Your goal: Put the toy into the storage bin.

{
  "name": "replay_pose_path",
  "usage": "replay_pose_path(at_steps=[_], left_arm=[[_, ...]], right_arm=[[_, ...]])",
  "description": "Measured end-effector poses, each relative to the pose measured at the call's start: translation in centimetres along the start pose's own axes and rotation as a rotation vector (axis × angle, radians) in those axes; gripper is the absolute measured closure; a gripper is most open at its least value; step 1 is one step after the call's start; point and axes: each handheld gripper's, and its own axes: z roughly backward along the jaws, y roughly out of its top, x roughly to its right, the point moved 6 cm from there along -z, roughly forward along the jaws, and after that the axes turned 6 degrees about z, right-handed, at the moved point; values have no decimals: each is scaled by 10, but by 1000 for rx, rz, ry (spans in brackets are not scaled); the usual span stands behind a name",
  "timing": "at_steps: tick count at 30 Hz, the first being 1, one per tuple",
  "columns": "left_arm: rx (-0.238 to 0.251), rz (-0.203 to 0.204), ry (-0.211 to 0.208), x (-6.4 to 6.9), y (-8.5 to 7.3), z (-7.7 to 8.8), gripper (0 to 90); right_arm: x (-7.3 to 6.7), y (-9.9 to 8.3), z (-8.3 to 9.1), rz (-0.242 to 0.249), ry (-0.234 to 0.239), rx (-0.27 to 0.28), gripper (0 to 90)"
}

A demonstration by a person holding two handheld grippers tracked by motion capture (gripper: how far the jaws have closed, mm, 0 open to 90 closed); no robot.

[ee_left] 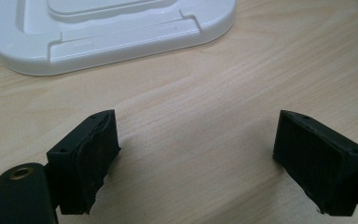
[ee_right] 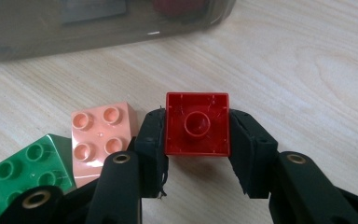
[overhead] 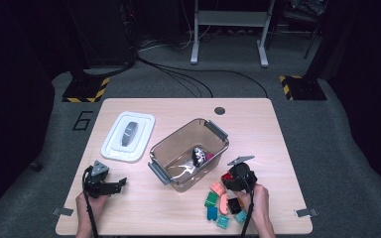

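We have the right gripper (ee_right: 196, 128) clamped on the red block (ee_right: 197, 123), its hollow underside turned toward the camera, pads on two opposite flanks; beside it the pink block (ee_right: 102, 135) and green block (ee_right: 28, 170) lie on the table (ee_right: 307, 70); beyond, up and leftward, stands the open clear bin (overhead: 188, 153), nearer this hand; our left gripper (ee_left: 196, 158) rests gaping, nothing between, before the white lid (ee_left: 112, 28).
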Motion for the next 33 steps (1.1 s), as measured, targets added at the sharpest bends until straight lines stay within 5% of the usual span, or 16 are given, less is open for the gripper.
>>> replay_pose_path(at_steps=[33], left_arm=[[5, 13, -1, 0, 1, -1, 135]], right_arm=[[37, 15, 42, -87, -38, 126, 587]])
